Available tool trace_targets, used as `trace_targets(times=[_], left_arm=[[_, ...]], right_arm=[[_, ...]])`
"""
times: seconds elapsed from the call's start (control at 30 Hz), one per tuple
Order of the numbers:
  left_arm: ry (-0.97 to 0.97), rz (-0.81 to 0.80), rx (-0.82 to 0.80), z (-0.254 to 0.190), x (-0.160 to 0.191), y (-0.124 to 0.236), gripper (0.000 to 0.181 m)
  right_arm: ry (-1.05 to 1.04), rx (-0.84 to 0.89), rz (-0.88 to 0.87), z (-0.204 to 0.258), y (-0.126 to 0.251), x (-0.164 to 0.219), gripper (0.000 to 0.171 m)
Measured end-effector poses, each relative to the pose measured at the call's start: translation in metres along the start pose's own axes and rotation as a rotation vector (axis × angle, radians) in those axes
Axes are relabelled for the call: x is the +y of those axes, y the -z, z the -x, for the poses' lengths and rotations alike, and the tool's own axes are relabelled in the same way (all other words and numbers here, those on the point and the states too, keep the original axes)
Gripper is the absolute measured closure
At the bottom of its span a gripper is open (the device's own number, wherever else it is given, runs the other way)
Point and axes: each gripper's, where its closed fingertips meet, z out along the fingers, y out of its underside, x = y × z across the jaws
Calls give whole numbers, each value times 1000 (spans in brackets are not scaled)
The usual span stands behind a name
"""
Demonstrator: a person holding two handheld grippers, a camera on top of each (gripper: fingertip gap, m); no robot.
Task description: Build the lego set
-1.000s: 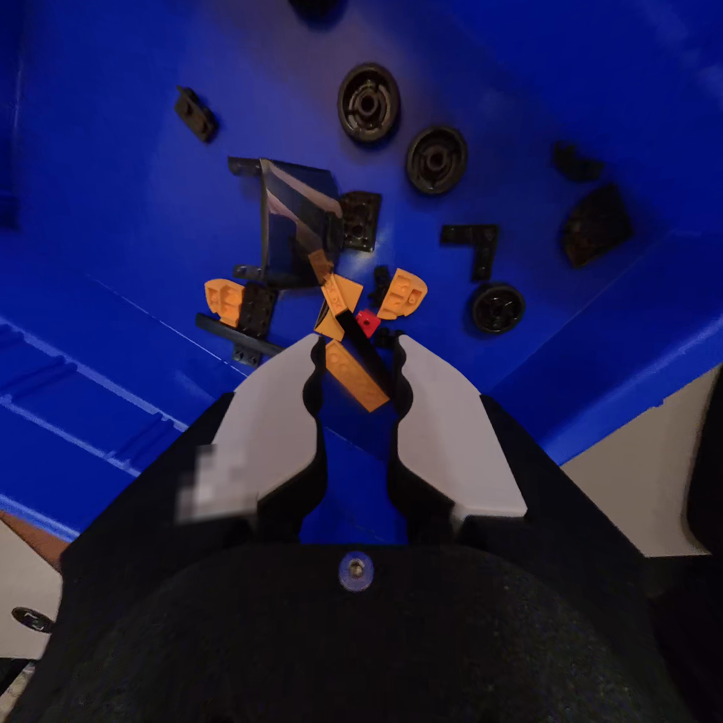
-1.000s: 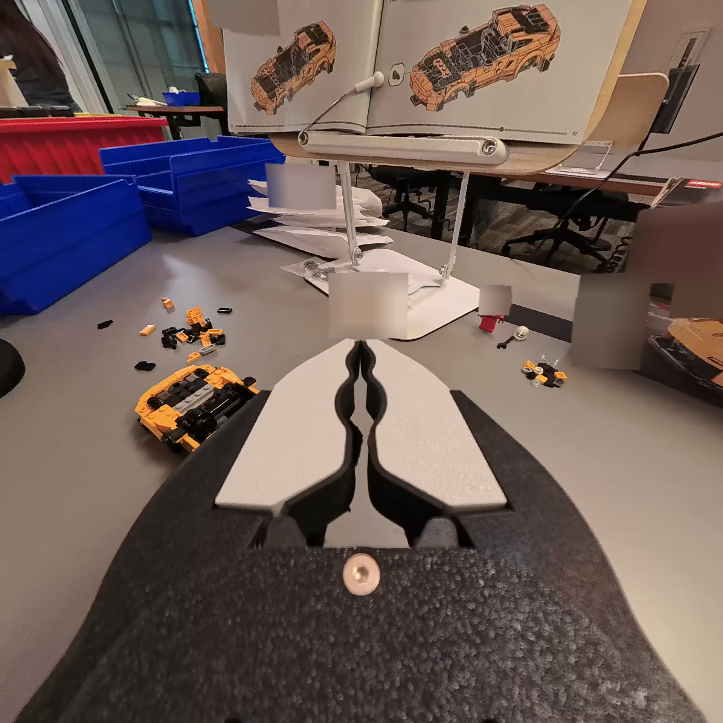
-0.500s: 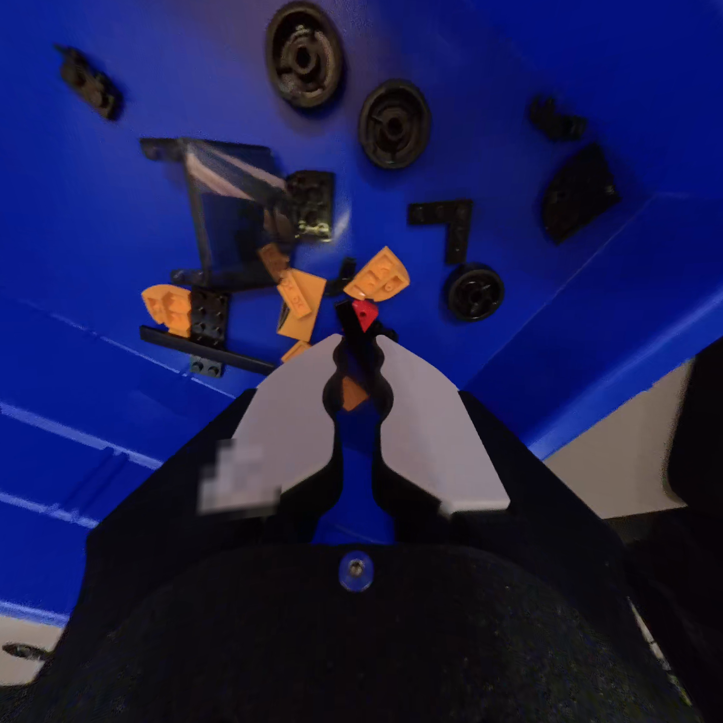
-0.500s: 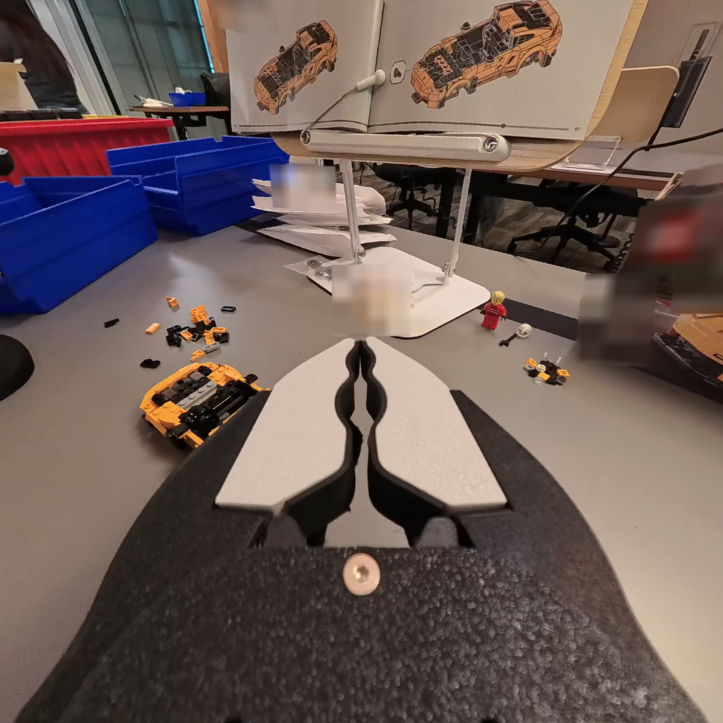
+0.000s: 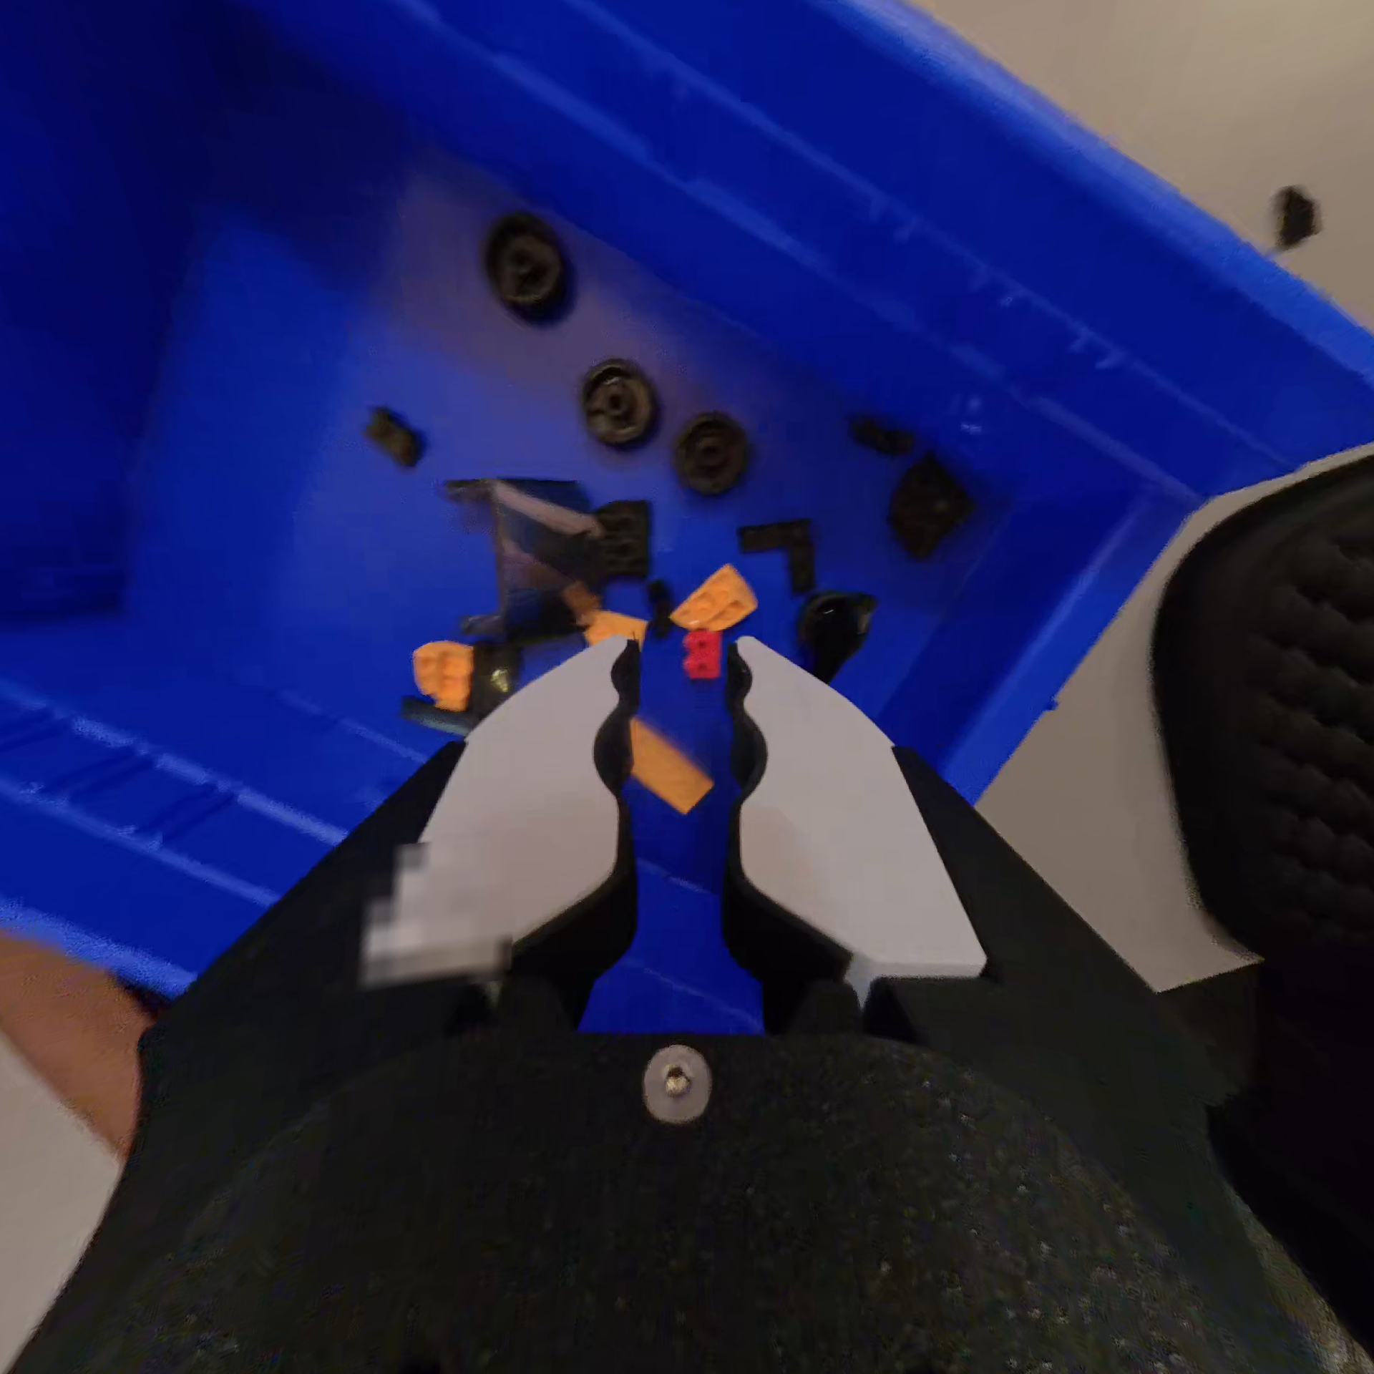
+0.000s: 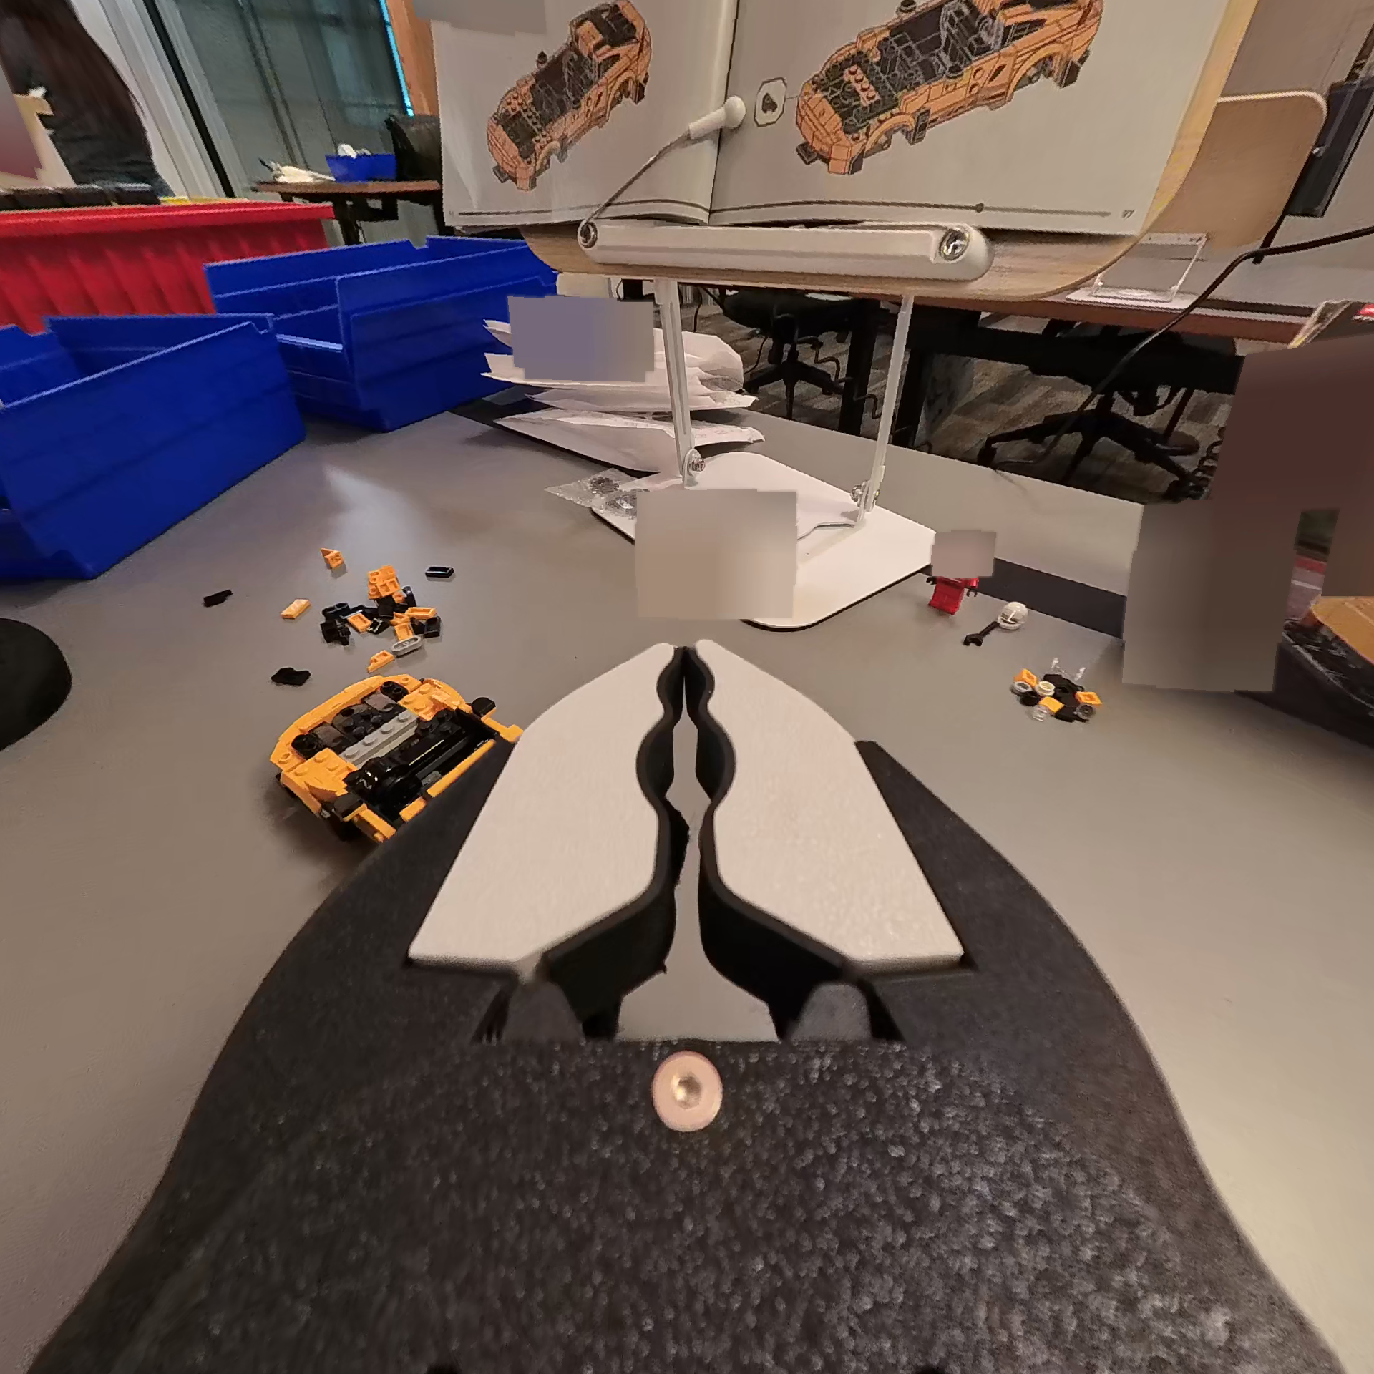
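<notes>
In the left wrist view my left gripper [image 5: 682, 648] hangs open over a blue bin [image 5: 966, 260] of loose pieces. A small red piece [image 5: 702, 656] lies between its tips, near the right finger, and the jaws do not clamp it. An orange plate [image 5: 665, 769] lies on the bin floor between the fingers. An orange wedge [image 5: 717, 598], a dark windscreen [image 5: 535, 550] and black wheels [image 5: 617, 401] lie beyond. In the right wrist view my right gripper [image 6: 684, 650] is shut and empty above the grey table, right of the part-built orange and black car [image 6: 386, 751].
Loose orange and black pieces [image 6: 379, 613] lie behind the car. An instruction booklet on a stand [image 6: 818, 111] is straight ahead. A red minifigure [image 6: 952, 591] and a small sub-assembly [image 6: 1056, 695] sit to the right. Blue bins [image 6: 134, 439] stand at the left. There is about 55 cm between the tips of the two grippers.
My left gripper narrowed around the red piece half a second ago. It has since opened and pulled back, so more of the bin shows. The right gripper has barely moved.
</notes>
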Motion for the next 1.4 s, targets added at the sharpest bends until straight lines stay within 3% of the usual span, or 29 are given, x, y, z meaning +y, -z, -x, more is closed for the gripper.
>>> trace_targets(times=[0.43,0.57,0.7,0.83,1.1,1.23,1.4], left_arm=[[-19,241,-178,67,30,-4,161],[41,246,11,44,29,-14,163],[46,276,84,27,31,-29,161],[53,301,101,20,30,-41,158],[14,324,70,19,29,-44,173],[19,126,190,-5,6,-11,173],[-95,-452,750,-117,-61,81,174]], right_arm=[[0,10,69,-2,-8,19,171],[-6,7,80,-3,-10,21,171],[-9,3,86,-2,-10,23,171],[-13,1,87,-3,-10,23,171],[-21,-3,85,-3,-9,23,171],[-17,-10,66,-2,-7,18,171],[114,-103,-37,30,-4,-6,170]])
